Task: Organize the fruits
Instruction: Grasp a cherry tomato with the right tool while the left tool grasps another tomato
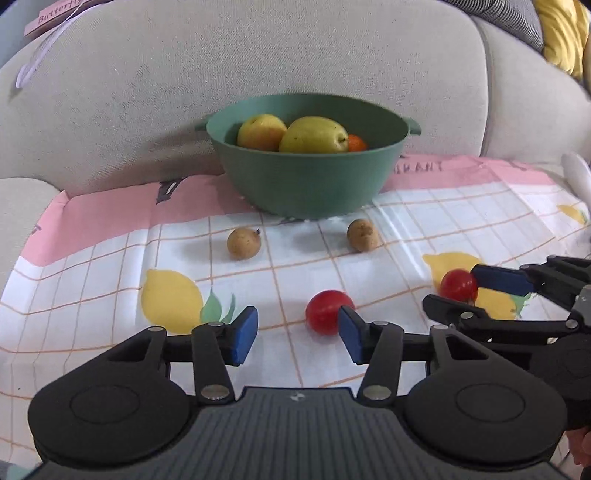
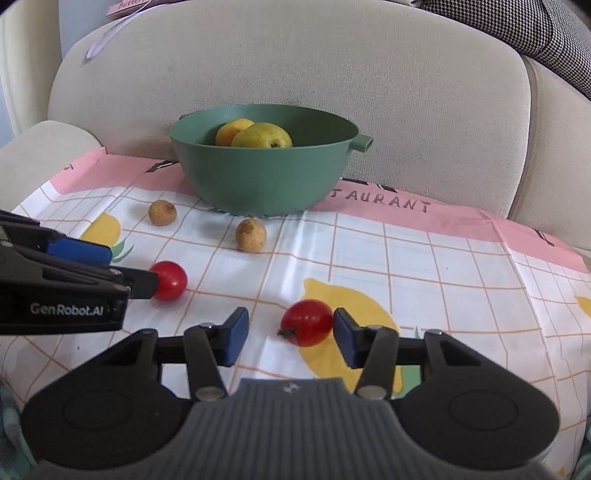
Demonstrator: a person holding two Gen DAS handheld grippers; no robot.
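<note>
Two red cherry tomatoes lie on the checked lemon-print cloth (image 1: 110, 236). In the left wrist view the left tomato (image 1: 327, 312) sits between the blue pads of my left gripper (image 1: 297, 334), against the right pad, with a wide gap to the left pad. In the right wrist view the right tomato (image 2: 306, 322) lies the same way in my right gripper (image 2: 290, 341). Both grippers are open. Each also shows in the other's view: right gripper (image 1: 465, 293), left gripper (image 2: 133, 267). Behind stands a green bowl (image 1: 306, 184) with yellow fruit (image 1: 314, 136) and an orange one (image 1: 356, 143).
Two small brown fruits (image 1: 243, 242) (image 1: 362, 235) lie between the tomatoes and the bowl (image 2: 258, 181). The cloth (image 2: 443, 280) covers a beige sofa seat; the backrest (image 1: 258, 55) rises right behind the bowl. A pink booklet (image 1: 55, 14) rests on top of the backrest.
</note>
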